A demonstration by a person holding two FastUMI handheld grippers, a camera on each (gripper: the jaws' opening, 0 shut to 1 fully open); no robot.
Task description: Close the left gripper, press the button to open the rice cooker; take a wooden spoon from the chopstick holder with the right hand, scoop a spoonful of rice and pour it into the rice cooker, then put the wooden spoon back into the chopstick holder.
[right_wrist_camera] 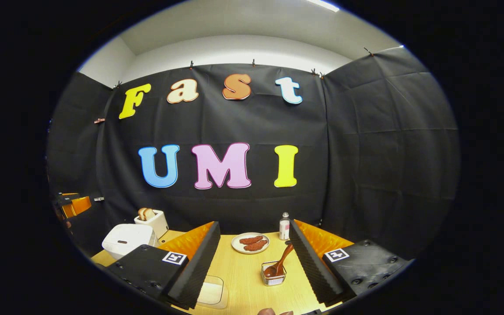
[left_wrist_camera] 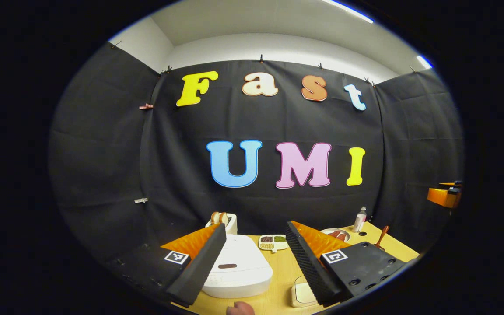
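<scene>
The white rice cooker [left_wrist_camera: 239, 269] stands with its lid down just ahead of my left gripper [left_wrist_camera: 255, 226], partly behind the left finger; it also appears at the left as the rice cooker [right_wrist_camera: 127, 239]. That gripper is open and holds nothing. The lid's dark button [left_wrist_camera: 227, 265] faces up. A wooden spoon [right_wrist_camera: 280, 261] leans in a small clear holder [right_wrist_camera: 274, 274] on the wooden table [right_wrist_camera: 243, 271], close ahead of my right gripper [right_wrist_camera: 254, 223] and near its right finger. The right gripper is open and empty. The wooden spoon [left_wrist_camera: 382, 237] also stands far right.
A toaster with bread [left_wrist_camera: 223, 221] stands behind the cooker. A divided dish of grains [left_wrist_camera: 273, 242], a plate of sausages [right_wrist_camera: 250, 243] and a small bottle [right_wrist_camera: 284, 226] sit along the back. A cream square container [right_wrist_camera: 210, 291] lies near the front edge.
</scene>
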